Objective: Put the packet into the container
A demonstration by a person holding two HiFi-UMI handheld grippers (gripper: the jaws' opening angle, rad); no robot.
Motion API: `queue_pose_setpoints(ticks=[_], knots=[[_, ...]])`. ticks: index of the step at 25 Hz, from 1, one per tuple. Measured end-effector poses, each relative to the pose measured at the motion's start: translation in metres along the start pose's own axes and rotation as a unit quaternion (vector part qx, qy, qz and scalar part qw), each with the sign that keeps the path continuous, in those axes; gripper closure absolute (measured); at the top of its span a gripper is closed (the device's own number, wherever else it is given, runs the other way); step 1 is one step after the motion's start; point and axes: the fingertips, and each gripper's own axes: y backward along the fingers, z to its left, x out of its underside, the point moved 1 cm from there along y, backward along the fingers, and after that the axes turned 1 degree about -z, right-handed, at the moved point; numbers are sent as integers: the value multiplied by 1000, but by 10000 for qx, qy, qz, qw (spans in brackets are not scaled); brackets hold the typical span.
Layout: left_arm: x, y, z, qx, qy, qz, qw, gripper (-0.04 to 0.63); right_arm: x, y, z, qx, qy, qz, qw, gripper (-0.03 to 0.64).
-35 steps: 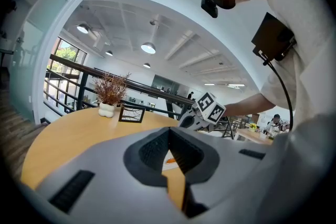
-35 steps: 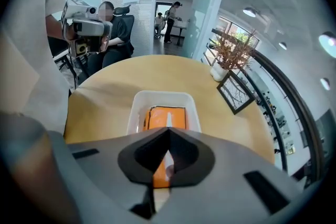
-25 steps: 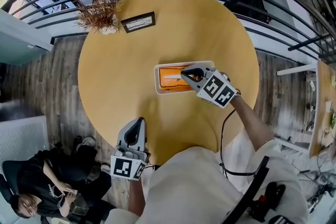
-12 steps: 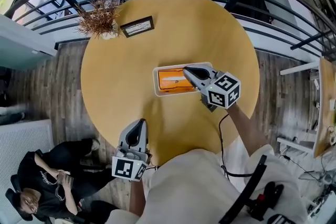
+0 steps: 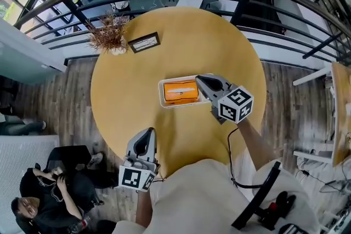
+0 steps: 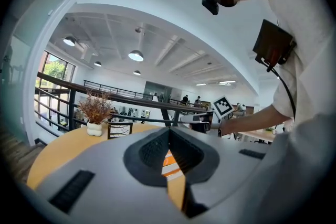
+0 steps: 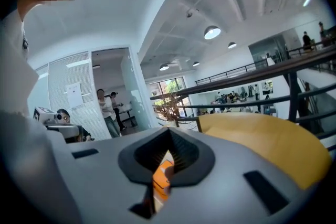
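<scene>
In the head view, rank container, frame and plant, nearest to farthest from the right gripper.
1. Container, just left of the right gripper.
2. Frame, farther up and left.
3. Plant, left of the frame, farthest.

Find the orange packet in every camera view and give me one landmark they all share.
Head view: the orange packet lies in the white container, mid-table.
Left gripper view: a thin orange sliver shows low at centre, between the fingers.
Right gripper view: an orange patch shows low at centre, between that gripper's fingers.
Shared landmark: the dried plant at the table's far edge appears in all three.
</scene>
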Motion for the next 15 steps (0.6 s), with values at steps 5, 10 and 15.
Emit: queue_pose_setpoints(ticks=[5,10,15], knots=[[-8,3,-21,92,-145,-149,9997,589,-11,31,10,40,-145,-317,9994,612],[-19,9,-35,206,-279,-300,9989,589,-15,61,25,309,-117,-578,9978,612],[-21,11,-51,332,-395,-434,9977,589,-13,87,30,472,-15,-733,9962,612]])
